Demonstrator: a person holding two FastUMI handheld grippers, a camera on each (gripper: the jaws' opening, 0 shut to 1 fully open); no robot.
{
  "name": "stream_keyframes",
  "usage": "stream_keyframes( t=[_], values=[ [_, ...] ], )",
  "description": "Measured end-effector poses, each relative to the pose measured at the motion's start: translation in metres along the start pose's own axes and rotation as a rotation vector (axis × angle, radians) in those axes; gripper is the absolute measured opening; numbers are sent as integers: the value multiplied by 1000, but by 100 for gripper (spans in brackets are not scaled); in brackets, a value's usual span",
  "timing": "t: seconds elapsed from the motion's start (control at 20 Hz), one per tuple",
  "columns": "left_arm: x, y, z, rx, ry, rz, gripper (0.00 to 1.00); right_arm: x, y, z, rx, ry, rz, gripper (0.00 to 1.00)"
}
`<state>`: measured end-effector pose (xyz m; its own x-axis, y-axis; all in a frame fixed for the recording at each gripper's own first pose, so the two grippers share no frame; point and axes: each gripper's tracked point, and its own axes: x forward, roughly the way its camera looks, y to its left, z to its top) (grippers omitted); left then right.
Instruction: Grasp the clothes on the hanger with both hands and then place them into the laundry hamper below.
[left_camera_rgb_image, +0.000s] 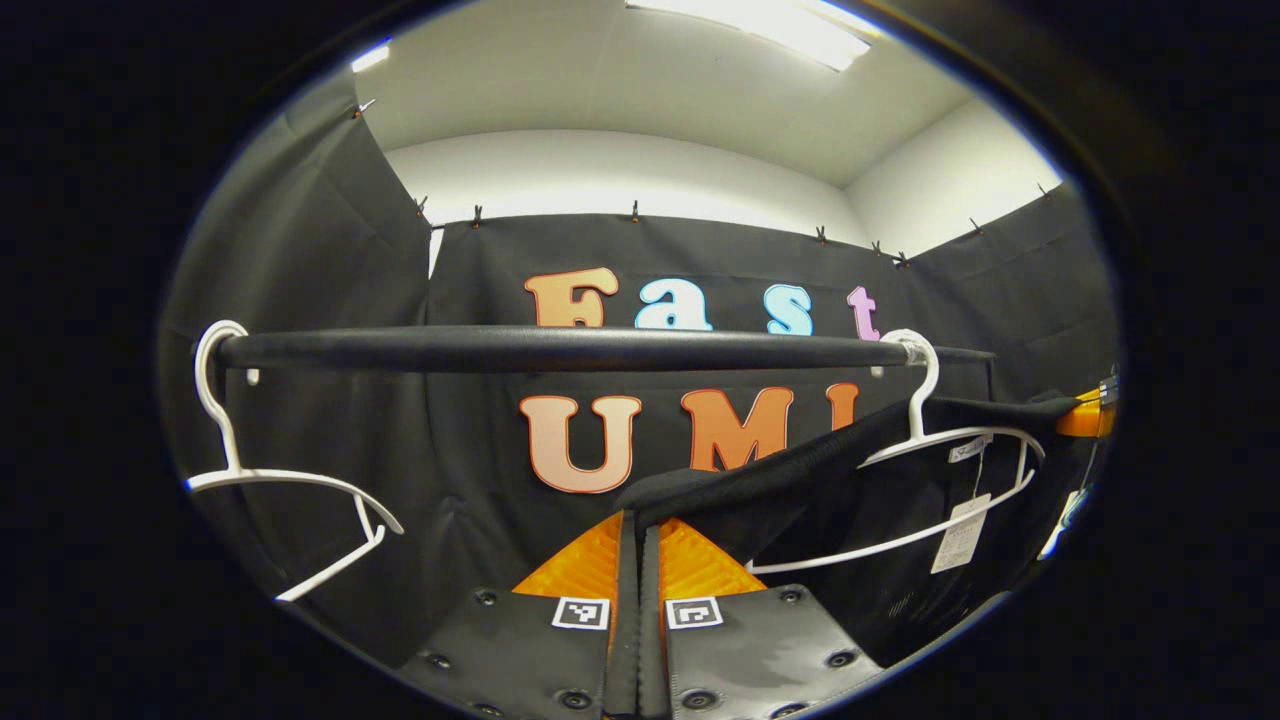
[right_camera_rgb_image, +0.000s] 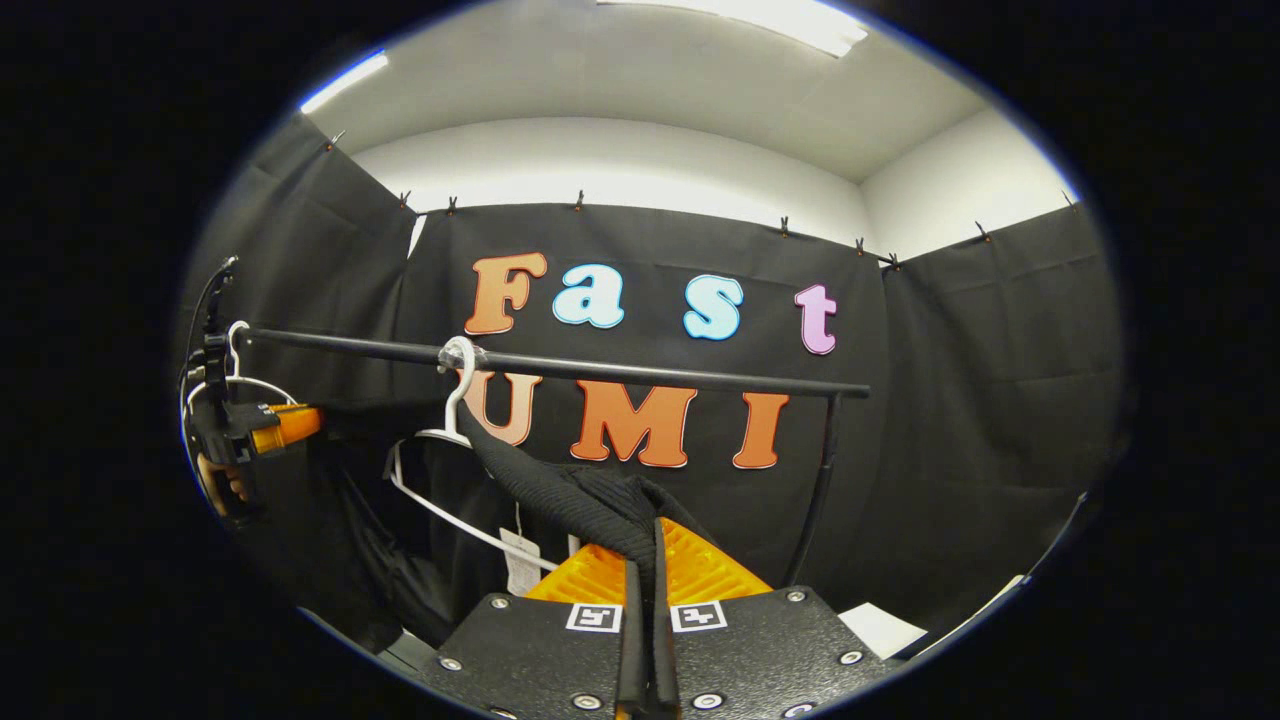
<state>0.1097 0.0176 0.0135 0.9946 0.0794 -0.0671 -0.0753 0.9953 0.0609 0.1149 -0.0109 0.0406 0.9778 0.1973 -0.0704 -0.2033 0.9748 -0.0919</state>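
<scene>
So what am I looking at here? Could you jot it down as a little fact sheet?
rail: black bar running across the booth
garment: black clothing, partly draped over a white hanger
spare hanger: white, bare, at the rail's other end
left claw: closed on the black fabric
right claw: closed on the black fabric
tag: paper label hanging from the garment
hamper: not seen

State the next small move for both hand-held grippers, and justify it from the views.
Probably lift both ends up and off: the left hand-held gripper and right hand-held gripper each pinch the black garment, which still drapes over the white hanger on the rail.
</scene>
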Motion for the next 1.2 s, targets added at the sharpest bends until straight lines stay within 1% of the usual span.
stream_keyframes(
  t=[0.1,0.15,0.25,0.35,0.45,0.55,0.65,0.7,0.75,0.8,0.85,0.9,0.95,1.0,1.05,1.1,1.15,1.2],
  values=[
    [9,3,1,16,-3,13,7,10,-6,-2,-6,0,9,4],
    [13,3,-1,23,1,19,5,16,-11,-2,0,1,12,4],
    [22,3,1,39,1,33,7,25,-19,-4,20,7,29,3],
    [28,-1,3,40,-1,28,7,33,-27,-11,26,25,40,2],
    [31,-7,8,40,-6,9,7,36,-39,-15,16,40,34,1],
    [33,-13,12,44,-8,-6,7,36,-49,-19,-15,54,27,0],
    [33,-21,15,55,-15,-19,7,38,-54,-25,-72,74,17,0],
    [33,-20,16,64,-24,-17,5,41,-54,-28,-83,75,19,0],
    [35,-17,17,75,-29,-11,7,43,-51,-31,-71,74,30,4],
    [38,-14,16,79,-26,-7,7,47,-49,-34,-52,71,48,0],
    [43,-13,11,73,-18,-12,7,51,-48,-38,-37,72,61,0],
    [45,-12,10,54,-16,-22,7,58,-48,-42,-15,77,73,3],
    [46,-10,10,40,-17,-27,7,65,-48,-47,10,81,89,0],
    [47,-4,9,37,-21,-19,7,70,-43,-51,27,76,119,3],
    [50,0,5,34,-20,-13,7,75,-39,-54,50,72,146,0],
    [52,3,2,31,-17,-7,7,79,-37,-56,83,71,169,3],
    [56,4,-4,27,-10,-5,7,85,-36,-61,120,76,191,3],
    [59,5,-7,20,-8,-6,7,91,-35,-66,159,75,214,0]
  ],
)
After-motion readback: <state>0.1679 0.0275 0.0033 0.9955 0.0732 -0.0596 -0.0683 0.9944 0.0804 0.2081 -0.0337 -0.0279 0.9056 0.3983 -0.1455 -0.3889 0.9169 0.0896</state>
